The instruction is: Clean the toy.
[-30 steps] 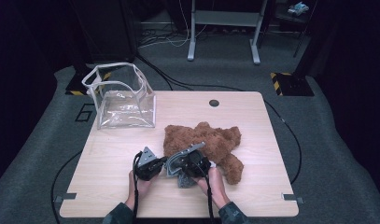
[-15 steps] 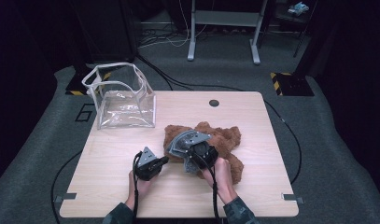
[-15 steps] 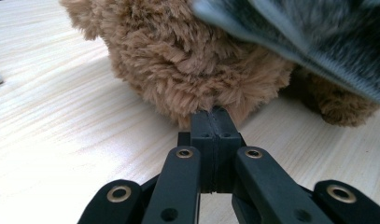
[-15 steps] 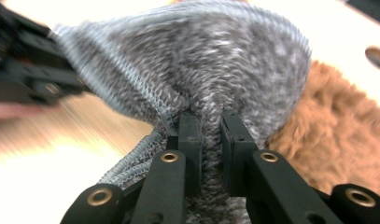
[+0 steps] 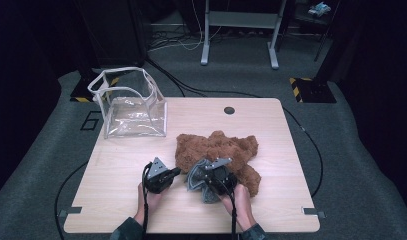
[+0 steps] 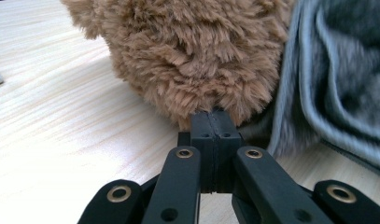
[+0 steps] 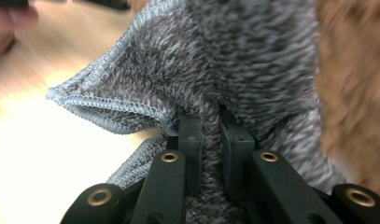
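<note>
A brown plush bear (image 5: 216, 147) lies flat on the wooden table (image 5: 121, 200). My left gripper (image 5: 177, 171) is at the bear's near left edge. In the left gripper view its jaws (image 6: 214, 114) are pressed together, tips against the fur (image 6: 192, 51). I cannot tell whether any fur is caught between them. My right gripper (image 5: 207, 179) sits just right of it, shut on a grey knitted cloth (image 5: 195, 179). The cloth (image 7: 234, 51) bunches up between the jaws (image 7: 210, 123), with a stitched hem hanging to the left. It also hangs at the right of the left gripper view (image 6: 337, 70).
A clear plastic bag with white trim (image 5: 128, 102) stands open at the table's far left. A round dark hole (image 5: 229, 110) sits near the far edge. Bare wood lies left of the grippers. Cables trail over the floor around the table.
The right gripper carried the grey cloth out over the bear, then drew back toward the near edge. The left gripper has stayed where it was.
</note>
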`<control>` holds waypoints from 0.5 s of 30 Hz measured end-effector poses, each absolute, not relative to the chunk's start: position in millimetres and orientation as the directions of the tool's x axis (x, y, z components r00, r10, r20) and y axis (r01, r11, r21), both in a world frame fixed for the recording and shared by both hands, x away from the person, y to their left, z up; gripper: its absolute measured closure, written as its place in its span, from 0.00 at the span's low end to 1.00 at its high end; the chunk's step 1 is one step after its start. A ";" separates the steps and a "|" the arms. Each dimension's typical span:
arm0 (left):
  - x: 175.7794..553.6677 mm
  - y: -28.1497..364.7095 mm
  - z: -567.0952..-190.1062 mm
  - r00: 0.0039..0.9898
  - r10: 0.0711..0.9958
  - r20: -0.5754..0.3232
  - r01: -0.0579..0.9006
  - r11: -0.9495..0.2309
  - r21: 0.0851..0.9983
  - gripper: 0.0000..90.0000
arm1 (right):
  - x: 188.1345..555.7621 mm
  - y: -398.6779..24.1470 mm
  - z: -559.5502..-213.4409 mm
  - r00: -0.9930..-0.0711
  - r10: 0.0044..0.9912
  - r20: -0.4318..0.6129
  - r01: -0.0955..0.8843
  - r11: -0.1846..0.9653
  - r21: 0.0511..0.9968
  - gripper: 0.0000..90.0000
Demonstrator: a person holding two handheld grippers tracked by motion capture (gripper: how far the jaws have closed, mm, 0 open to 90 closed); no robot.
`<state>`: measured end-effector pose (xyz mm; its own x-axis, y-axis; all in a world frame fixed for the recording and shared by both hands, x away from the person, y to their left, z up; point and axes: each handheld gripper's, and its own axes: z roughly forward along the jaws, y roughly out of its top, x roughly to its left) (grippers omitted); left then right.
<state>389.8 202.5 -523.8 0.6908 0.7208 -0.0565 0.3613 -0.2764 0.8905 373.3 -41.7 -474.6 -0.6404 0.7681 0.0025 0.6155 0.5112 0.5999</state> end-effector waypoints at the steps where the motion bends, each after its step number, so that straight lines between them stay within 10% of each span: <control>1: 389.8 202.5 -523.8 0.691 0.721 -0.056 0.361 -0.277 0.890 1.00 | 372.3 -42.4 -477.1 -0.639 0.769 0.010 0.625 0.512 0.590 0.90; 15: 389.8 202.4 -523.8 0.689 0.722 -0.056 0.361 -0.276 0.891 1.00 | 374.0 -45.8 -414.7 -0.658 0.753 -0.019 0.515 0.469 0.718 0.89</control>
